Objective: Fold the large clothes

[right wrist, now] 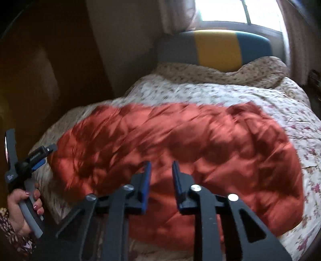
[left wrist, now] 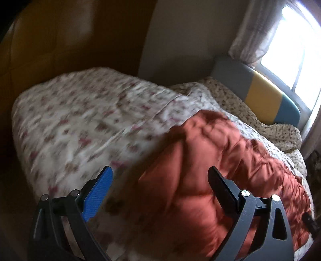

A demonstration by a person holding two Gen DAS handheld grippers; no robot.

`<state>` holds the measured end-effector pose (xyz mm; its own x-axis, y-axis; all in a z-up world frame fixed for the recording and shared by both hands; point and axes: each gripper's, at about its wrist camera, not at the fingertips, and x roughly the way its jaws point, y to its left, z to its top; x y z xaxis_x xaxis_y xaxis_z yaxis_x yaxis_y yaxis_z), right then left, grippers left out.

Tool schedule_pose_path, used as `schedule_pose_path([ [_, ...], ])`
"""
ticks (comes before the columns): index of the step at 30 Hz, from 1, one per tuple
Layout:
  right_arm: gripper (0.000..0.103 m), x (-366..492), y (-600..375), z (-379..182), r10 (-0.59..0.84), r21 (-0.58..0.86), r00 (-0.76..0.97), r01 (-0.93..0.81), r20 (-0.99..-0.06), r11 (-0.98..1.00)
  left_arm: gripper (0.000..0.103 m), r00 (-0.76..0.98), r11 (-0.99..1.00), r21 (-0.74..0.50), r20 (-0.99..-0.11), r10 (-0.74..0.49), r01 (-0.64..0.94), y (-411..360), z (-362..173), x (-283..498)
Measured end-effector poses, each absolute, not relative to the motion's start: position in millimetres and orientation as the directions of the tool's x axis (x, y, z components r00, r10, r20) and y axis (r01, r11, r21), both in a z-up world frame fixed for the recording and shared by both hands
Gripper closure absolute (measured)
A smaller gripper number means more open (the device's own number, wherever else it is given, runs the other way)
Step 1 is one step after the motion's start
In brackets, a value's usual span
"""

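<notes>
One rust-red quilted garment [right wrist: 180, 144], puffy like a padded coat or jacket, lies spread across the floral bedspread [right wrist: 260, 96] on the bed, long axis running side to side in the right wrist view. Its surface is crumpled, no clean edge showing; both views are motion-blurred, so hems and sleeves can't be made out.

Left tool [left wrist: 160, 186] hangs over the garment's near left part, jaws wide, nothing between them. Right tool [right wrist: 160, 172] sits above the garment's middle-front, jaws narrow with a slim gap, gripping nothing; fabric is below, not pinched.

Judgement: step in hand is the approach for a first grab, folding not yet begun. To do it well:
- pick two matching points on the near edge, well apart, not the puffy middle
- right tool needs to open before it goes down; as it stands it would only poke the padding
- pinch the garment layer only, leave the bedspread out
- lift both sides evenly, carry toward the far side, lay flat

Person's hand [right wrist: 22, 208] grips the left handle at the right view's left edge. Crumpled beige blanket [right wrist: 220, 74] and striped headboard [right wrist: 216, 48] lie beyond, under the window [right wrist: 230, 10].
</notes>
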<state>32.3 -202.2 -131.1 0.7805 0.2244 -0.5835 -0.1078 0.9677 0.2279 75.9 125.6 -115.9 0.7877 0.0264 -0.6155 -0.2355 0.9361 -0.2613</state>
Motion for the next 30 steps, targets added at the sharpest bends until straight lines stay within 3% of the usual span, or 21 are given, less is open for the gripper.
schedule_pose_path([
  [3,0.088,33.6,-190.5,-137.9,0.220,0.226,0.776,-0.101,-0.592,0.969,0.008,0.747,0.922,-0.301,-0.665,-0.019,-0.245,129.2,-132.0,69.2],
  [9,0.088,52.3,-180.1,-161.5,0.188,0.176,0.738,-0.095,-0.648,0.980,0.008,0.740,0.887,-0.438,-0.643,-0.199,-0.142,117.6,-148.2,65.3],
  [12,0.089,60.8,-185.0,-181.7,0.199,0.185,0.717,-0.098,-0.669,0.978,0.032,0.698,0.845,-0.523,-0.646,-0.310,-0.109,111.5,-166.6,76.4],
  [20,0.090,76.3,-191.8,-200.7,0.221,0.210,0.686,-0.102,-0.694,0.972,0.036,0.737,0.760,-0.645,-0.552,-0.390,-0.081,104.9,-175.7,90.1],
  [27,0.090,74.2,-189.4,-200.8,0.178,0.168,0.700,-0.085,-0.692,0.982,0.076,0.770,0.646,-0.756,-0.473,-0.428,-0.105,108.4,-175.7,95.6],
  [30,0.090,74.5,-189.8,-201.5,0.176,0.170,0.703,-0.079,-0.689,0.982,0.083,0.807,0.693,-0.720,-0.433,-0.402,-0.041,98.9,-150.7,85.2],
])
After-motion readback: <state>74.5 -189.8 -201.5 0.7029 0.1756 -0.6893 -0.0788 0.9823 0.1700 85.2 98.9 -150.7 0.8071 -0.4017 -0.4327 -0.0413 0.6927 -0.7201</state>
